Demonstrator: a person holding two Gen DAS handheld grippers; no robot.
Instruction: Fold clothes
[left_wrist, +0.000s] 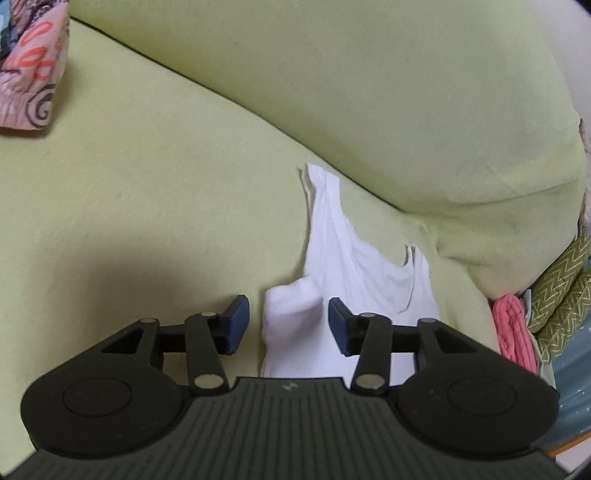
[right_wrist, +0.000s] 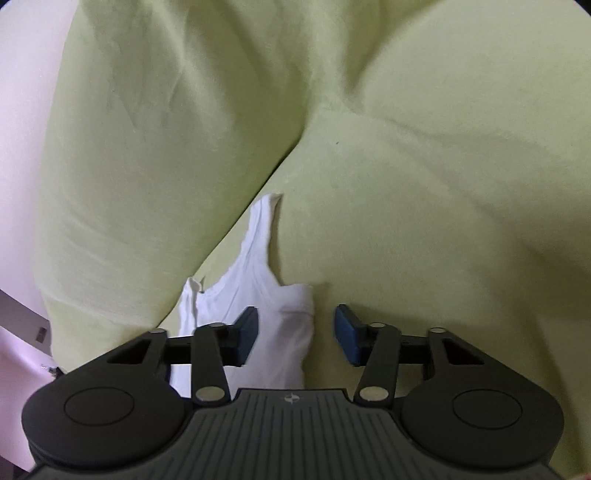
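A white top lies on a green sofa, near the corner where the seat meets the back & the arm. It's a tank top w/ two straps. One strap runs up toward the back cushion; the other strap is short and sits near the sofa arm. The part of the top near the grippers looks folded over, w/ a small bump in it.

The left gripper hangs over the near end of the top. Its fingers are wide apart & hold nothing. A white fold of the top shows in the gap between them. Can't tell if the pads touch the cloth.

The right gripper is also over the top, from the other side. Its fingers are spread wide too, nothing held. The edge of the top runs down between them, so one finger is over white cloth & the other over bare green seat.

Far left on the seat is a pink cloth w/ swirls, well apart from the top. By the sofa arm on the other side, a pink thing and a green zigzag cloth sit just beside each other.
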